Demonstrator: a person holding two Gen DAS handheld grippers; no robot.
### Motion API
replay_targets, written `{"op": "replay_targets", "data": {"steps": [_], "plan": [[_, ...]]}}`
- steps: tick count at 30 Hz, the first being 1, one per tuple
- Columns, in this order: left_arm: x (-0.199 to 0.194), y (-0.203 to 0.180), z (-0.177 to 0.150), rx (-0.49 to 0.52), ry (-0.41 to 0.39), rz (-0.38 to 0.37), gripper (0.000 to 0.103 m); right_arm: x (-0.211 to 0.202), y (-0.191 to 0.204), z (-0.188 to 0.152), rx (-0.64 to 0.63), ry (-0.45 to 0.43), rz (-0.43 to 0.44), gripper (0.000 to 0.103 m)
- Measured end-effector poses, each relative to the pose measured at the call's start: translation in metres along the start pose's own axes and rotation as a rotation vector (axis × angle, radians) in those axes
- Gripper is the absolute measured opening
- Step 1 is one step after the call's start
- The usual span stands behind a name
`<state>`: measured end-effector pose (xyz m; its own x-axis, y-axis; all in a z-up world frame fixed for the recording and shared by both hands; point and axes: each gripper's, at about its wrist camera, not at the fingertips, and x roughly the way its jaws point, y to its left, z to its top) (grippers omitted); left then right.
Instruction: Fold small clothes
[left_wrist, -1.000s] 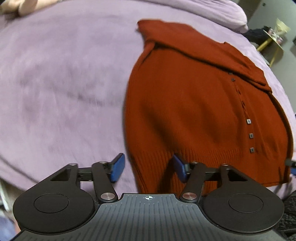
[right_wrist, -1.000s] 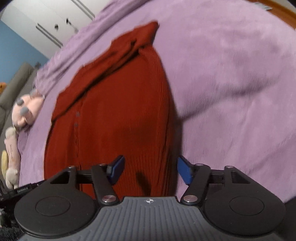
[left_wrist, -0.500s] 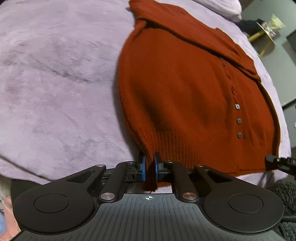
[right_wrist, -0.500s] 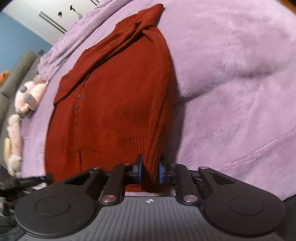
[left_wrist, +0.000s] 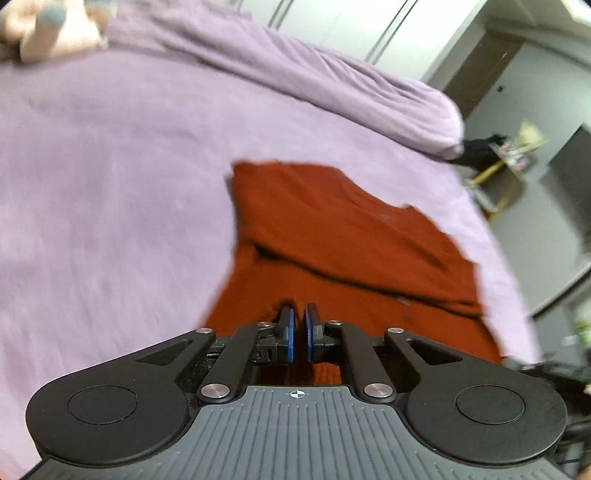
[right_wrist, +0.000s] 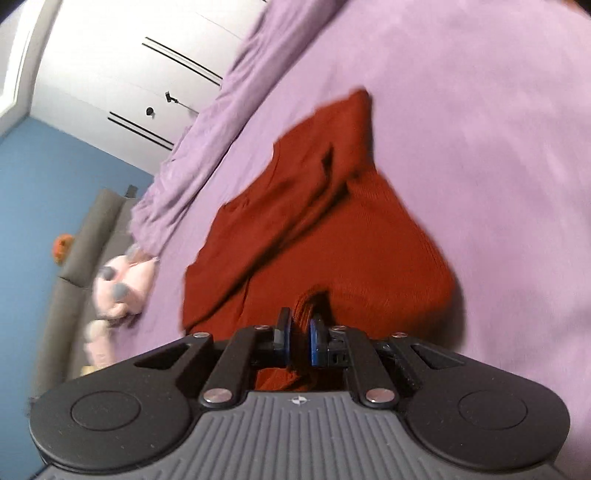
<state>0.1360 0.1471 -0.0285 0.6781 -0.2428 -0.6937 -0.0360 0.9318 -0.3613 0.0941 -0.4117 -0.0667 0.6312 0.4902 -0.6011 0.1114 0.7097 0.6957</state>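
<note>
A rust-red knitted cardigan (left_wrist: 332, 236) lies on a lilac bedspread (left_wrist: 110, 184), its folded sleeves across the far part. My left gripper (left_wrist: 299, 325) is shut on the cardigan's ribbed hem at its left corner, red knit pinched between the blue pads. In the right wrist view the same cardigan (right_wrist: 332, 229) bulges upward, and my right gripper (right_wrist: 300, 328) is shut on the hem's right corner. Both held corners are lifted off the bed, and the near part of the garment arches toward the far part.
A pink plush toy (right_wrist: 118, 284) lies at the bed's left edge, also seen top left as a plush toy (left_wrist: 48, 33). A rolled lilac duvet (left_wrist: 332, 85) runs along the far side. A small yellow-legged side table (left_wrist: 506, 162) stands beyond the bed's right edge.
Both grippers went from open around the hem to shut on it. They have since lifted the hem and carried it forward, so the cardigan looks shorter and bulges.
</note>
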Motion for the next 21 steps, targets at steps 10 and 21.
{"op": "replay_targets", "data": {"steps": [10,21], "plan": [[0.035,0.017,-0.010,0.047,0.038,-0.039,0.039,0.001,0.035,0.009,-0.469,-0.089,-0.136,0.070],[0.035,-0.011,-0.043,0.398,0.211,-0.106,0.051,0.020,0.064,-0.027,-0.892,0.157,-0.138,0.078]]}}
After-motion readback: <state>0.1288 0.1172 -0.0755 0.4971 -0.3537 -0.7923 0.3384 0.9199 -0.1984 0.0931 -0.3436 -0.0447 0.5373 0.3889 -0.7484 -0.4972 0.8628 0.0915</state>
